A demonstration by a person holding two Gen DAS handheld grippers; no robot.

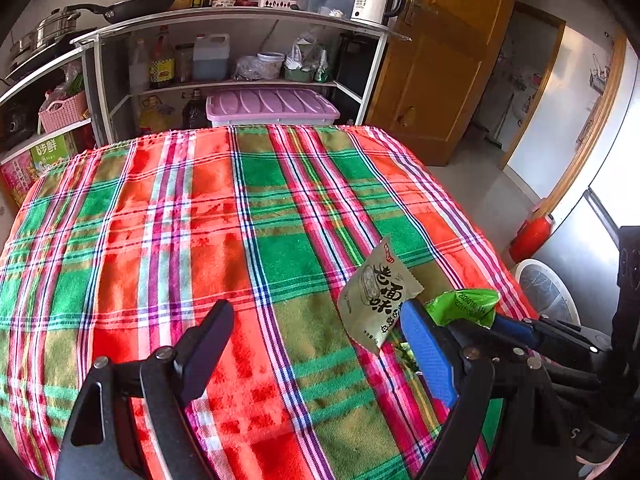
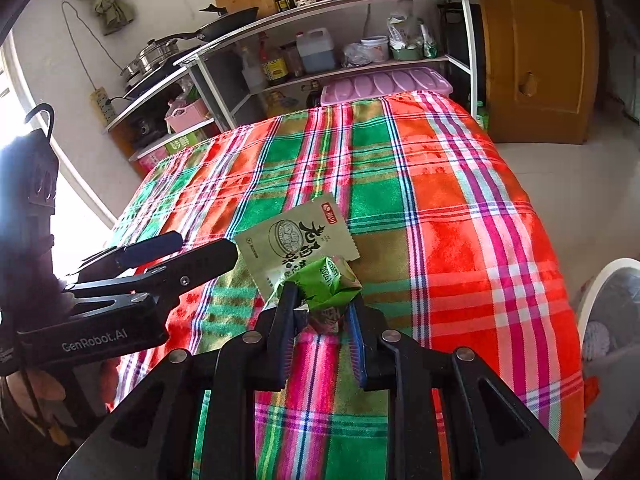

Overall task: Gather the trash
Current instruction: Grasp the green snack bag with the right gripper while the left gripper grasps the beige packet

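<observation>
A crumpled green wrapper (image 2: 326, 282) sits pinched between the pads of my right gripper (image 2: 320, 310), which is shut on it just above the plaid tablecloth (image 2: 460, 200). Right behind it an olive-green snack packet (image 2: 296, 236) with dark lettering lies on the cloth. In the left wrist view the same packet (image 1: 376, 292) is just beyond the blue right pad of my left gripper (image 1: 316, 340). That gripper is wide open over the cloth (image 1: 160, 220) with nothing between its fingers. The right gripper (image 1: 480, 320) and the green wrapper (image 1: 468, 304) show at its right.
A white round container (image 2: 612, 320) stands on the floor past the table's right edge, with a red object (image 1: 532, 236) near it. Behind the table are a shelf (image 1: 240, 20) with pans and bottles, a purple-lidded box (image 1: 272, 106) and a wooden door (image 1: 440, 60).
</observation>
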